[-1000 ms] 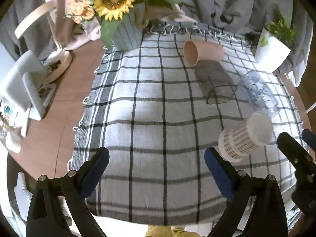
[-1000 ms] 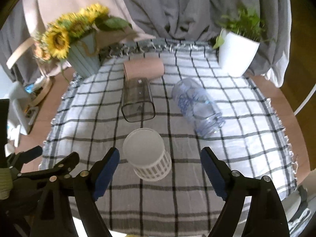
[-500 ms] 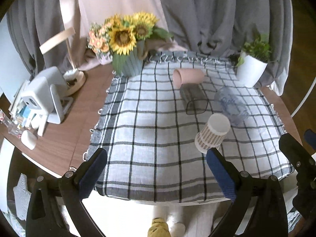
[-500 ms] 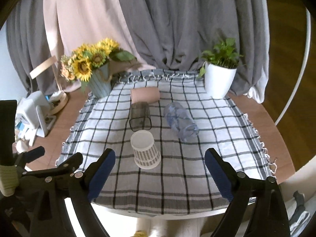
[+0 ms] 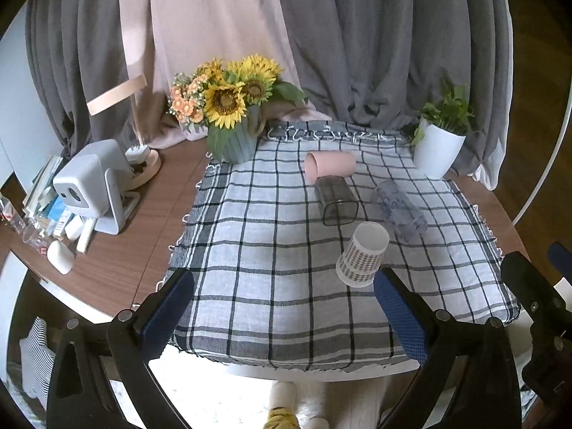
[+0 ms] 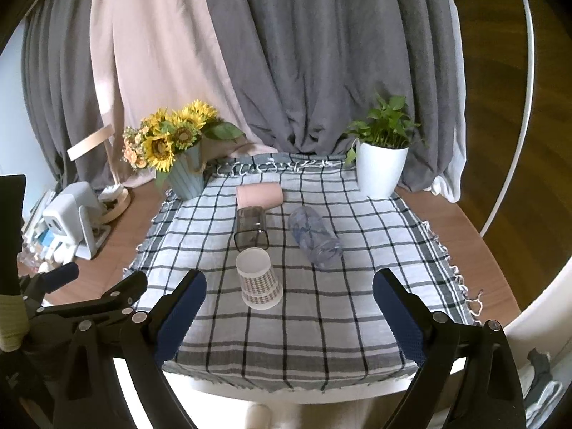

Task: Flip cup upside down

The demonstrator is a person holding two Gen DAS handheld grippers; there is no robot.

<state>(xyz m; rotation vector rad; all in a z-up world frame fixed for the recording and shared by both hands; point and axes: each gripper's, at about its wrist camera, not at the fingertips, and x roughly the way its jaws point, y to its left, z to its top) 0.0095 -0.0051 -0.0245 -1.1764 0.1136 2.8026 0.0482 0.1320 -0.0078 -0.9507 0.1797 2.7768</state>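
Paper cup: standing upside down, mouth on the checked cloth, near the table's front edge.
Left claw: gaping wide, holding nothing.
Right claw: gaping wide, holding nothing.
Change: both claws are pulling back, the table shrinking in view.
Meaning: the flip is looking finished.

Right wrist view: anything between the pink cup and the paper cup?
Yes: the dark clear cup lies on its side between the pink cup and the upside-down paper cup, on the checked cloth. The left wrist view agrees.
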